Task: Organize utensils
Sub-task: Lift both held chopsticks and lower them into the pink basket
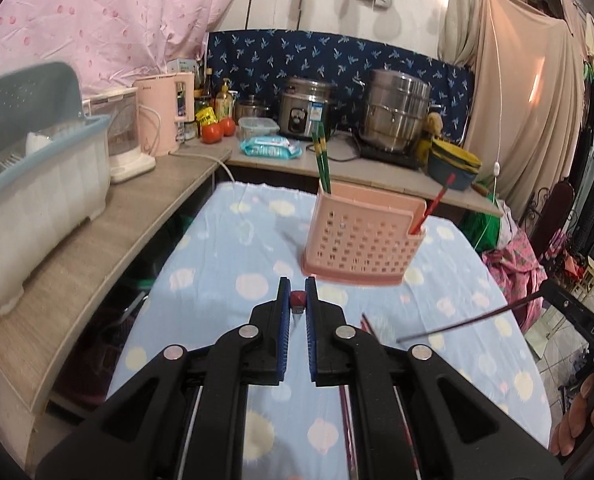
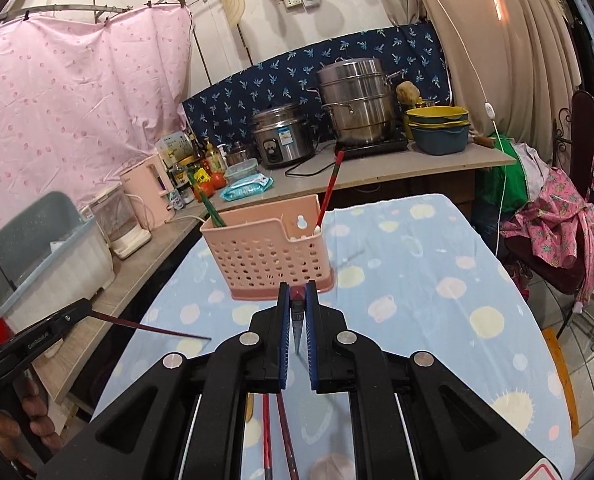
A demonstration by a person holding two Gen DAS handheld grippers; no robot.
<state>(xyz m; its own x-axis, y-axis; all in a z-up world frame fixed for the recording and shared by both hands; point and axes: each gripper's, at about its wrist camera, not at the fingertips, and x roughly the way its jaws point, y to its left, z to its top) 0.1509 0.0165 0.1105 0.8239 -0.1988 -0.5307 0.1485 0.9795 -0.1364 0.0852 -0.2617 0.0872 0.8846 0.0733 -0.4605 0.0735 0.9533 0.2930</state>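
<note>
The left fingers (image 1: 298, 298) are clenched on a chopstick (image 1: 297, 298), seen end-on in their own view as a red tip between the blue pads. The right wrist view shows what that view hides: the same stick (image 2: 153, 330) runs out sideways from the left fingers (image 2: 90, 307) as a dark red shaft above the bench edge. The right fingers (image 2: 297, 300) are likewise clenched on a second chopstick (image 2: 297, 294), its red end at the pads and its tapered length hanging down between them. From the left view that stick (image 1: 469, 323) shows full length, slanting out from the right fingers (image 1: 547, 289).

Below the grippers more red sticks (image 2: 285, 436) lie on the blue spotted cloth (image 1: 225, 264) covering the bench; how many is hard to tell, since the gripper bodies cover them.

Ahead stands a pink perforated holder (image 1: 361, 240) on the cloth. Its left compartment holds green chopsticks (image 1: 321, 156); its small right compartment holds one red chopstick (image 1: 435, 208), leaning right. The right view also shows a keyhole slot in the holder's back wall (image 2: 301, 223).

On the side bench sits a white dish bin (image 1: 37, 208) with a grey lid, with pale dishes inside it.
</note>
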